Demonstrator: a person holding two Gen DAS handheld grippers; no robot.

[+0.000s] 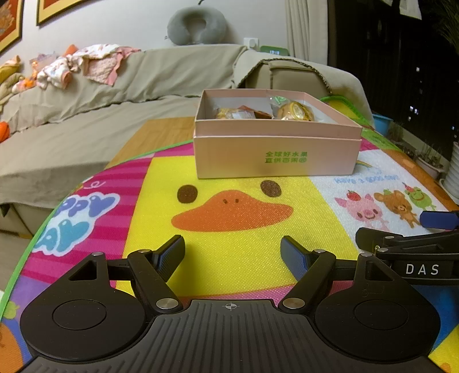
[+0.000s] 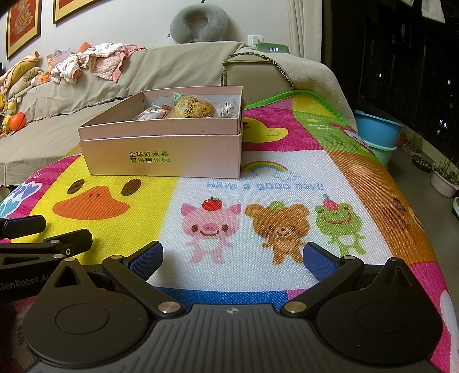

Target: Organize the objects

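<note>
The left gripper (image 1: pixel 232 255) sits low in the centre of its own view, above the yellow duck panel of a colourful play mat (image 1: pixel 238 258), with its blue-padded fingers (image 1: pixel 172 255) spread wide and nothing between them. The right gripper (image 2: pixel 233 259) occupies the same low-centre spot in the right wrist view, over the white panel printed with a pig, a bear and a frog; its fingers (image 2: pixel 147 259) are also set wide apart and hold nothing. Each gripper shows at the edge of the other's view: the right one enters at the lower right of the left wrist frame, the left one at the lower left of the right wrist frame, so the two lie side by side and close together.

The pink box (image 1: pixel 275 143) stands on the mat, upper centre of the left wrist frame and upper left of centre in the right wrist frame (image 2: pixel 163 143), well apart from both grippers. It is open at the top, with green characters printed on its near wall. Inside lie wrapped snack packets (image 2: pixel 190 109), among them a round yellow-labelled one; they are grouped toward the back of the box.

Behind the worktop a beige-covered sofa (image 1: pixel 114 91) fills the upper left, with small clothes (image 1: pixel 86 63) heaped on its back and a grey neck pillow (image 1: pixel 196 25) at the top centre. Blue tubs (image 2: pixel 378 134) are stacked at the right edge of the right wrist frame.
</note>
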